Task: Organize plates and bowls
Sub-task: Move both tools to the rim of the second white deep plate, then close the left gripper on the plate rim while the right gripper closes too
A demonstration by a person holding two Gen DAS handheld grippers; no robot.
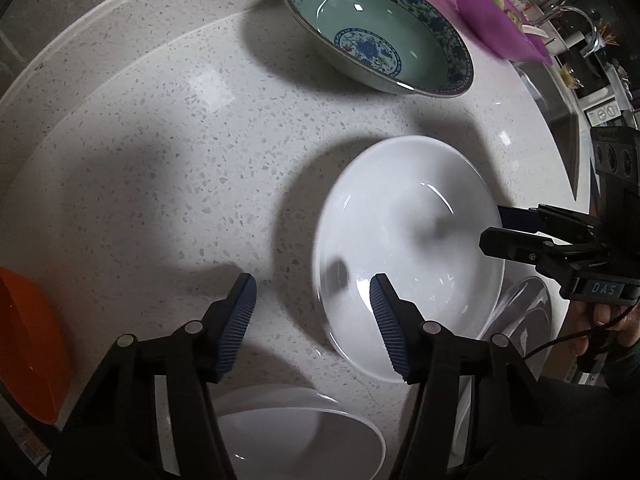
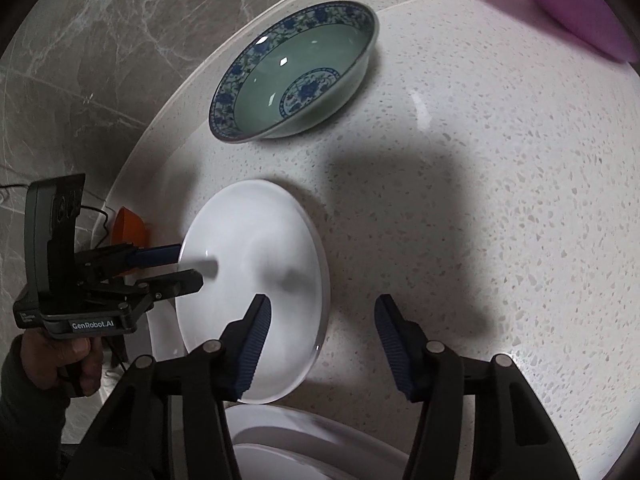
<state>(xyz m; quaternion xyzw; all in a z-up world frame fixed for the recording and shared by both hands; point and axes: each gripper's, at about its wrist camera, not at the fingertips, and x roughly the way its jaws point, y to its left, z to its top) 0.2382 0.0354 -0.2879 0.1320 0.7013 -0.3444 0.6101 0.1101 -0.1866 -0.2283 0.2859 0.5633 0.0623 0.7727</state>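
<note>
Six bowls (image 1: 408,256), two grippers (image 1: 312,320)

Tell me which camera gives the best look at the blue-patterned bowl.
The right wrist view. There the blue-patterned bowl sits whole and unobstructed on the counter, with rim pattern and centre flower clear. The left wrist view shows the same bowl whole too, but nearer the frame's top edge, foreshortened and more distorted.
</note>
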